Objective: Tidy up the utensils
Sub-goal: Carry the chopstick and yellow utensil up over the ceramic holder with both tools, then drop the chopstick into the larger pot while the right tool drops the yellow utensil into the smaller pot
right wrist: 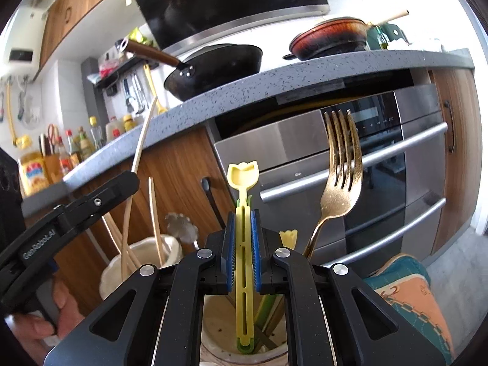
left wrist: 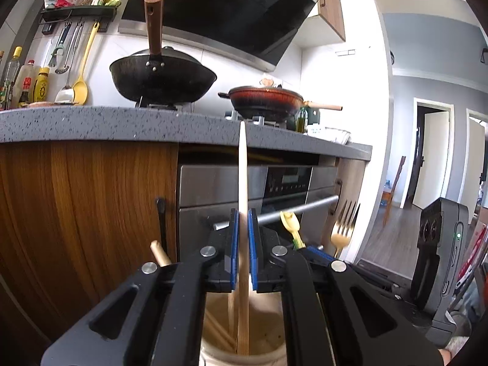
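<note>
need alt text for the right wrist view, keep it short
The right gripper is shut on a yellow slotted clip standing upright in a cream utensil holder, with a gold fork rising just to its right. To the left, the left gripper holds a wooden chopstick over a second cream holder, below a grey speckled countertop.

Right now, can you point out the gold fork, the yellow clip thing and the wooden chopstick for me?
gold fork (right wrist: 343, 164): right wrist view, on the base of its tines.
yellow clip (right wrist: 243, 173): right wrist view, on its tulip-shaped head.
wooden chopstick (left wrist: 243, 167): left wrist view, on its upper shaft.
</note>
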`<state>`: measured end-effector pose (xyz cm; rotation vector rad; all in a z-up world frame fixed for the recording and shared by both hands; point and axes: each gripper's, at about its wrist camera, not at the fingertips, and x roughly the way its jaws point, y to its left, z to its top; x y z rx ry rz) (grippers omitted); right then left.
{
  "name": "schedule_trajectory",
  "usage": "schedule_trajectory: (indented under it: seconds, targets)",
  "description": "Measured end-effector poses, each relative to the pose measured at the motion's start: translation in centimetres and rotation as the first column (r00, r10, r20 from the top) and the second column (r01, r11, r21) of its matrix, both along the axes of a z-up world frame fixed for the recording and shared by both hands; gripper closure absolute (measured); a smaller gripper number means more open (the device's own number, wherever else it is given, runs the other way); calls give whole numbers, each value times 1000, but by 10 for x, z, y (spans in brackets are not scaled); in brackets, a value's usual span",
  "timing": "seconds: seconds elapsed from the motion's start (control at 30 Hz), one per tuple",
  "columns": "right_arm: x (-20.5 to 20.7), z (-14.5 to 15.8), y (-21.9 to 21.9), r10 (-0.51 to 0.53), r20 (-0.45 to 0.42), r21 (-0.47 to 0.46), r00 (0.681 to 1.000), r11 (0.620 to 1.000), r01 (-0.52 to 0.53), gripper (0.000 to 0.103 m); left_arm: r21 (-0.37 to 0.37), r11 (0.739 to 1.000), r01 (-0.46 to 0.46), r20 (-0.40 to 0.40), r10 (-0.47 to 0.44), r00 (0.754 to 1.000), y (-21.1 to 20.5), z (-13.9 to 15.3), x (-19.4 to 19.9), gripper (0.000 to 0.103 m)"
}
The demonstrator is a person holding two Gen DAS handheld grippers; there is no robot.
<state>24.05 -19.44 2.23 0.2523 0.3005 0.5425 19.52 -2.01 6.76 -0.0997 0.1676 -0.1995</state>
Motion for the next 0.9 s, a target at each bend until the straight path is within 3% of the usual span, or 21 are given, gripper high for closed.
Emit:
schedule_trajectory:
  seconds: [0.2, 0.37, 0.73, 0.83, 0.9]
  targets:
    - [-12, 0, 4, -9, 26, -61, 1000, 998, 11, 92, -3, 1000, 0, -51, 0, 999, 7, -9, -11, 97]
    - [-21, 0, 0, -15, 12, -70, 1000, 997, 16, 92, 56, 998, -7, -76, 11, 997, 4, -13, -24, 97]
    - [-36, -6, -21, -35, -67, -61, 997, 998, 30, 92, 90, 996, 17, -178, -1, 984, -3, -24, -32, 96]
    - [-37, -7, -23, -37, -81, -58, 996, 998, 33, 92, 85, 996, 18, -178, -2, 984, -3, -23, -34, 91]
    - [-37, -8, -22, -37, -89, -65, 995, 997, 31, 92, 82, 997, 15, -178, 0, 984, -4, -22, -34, 78]
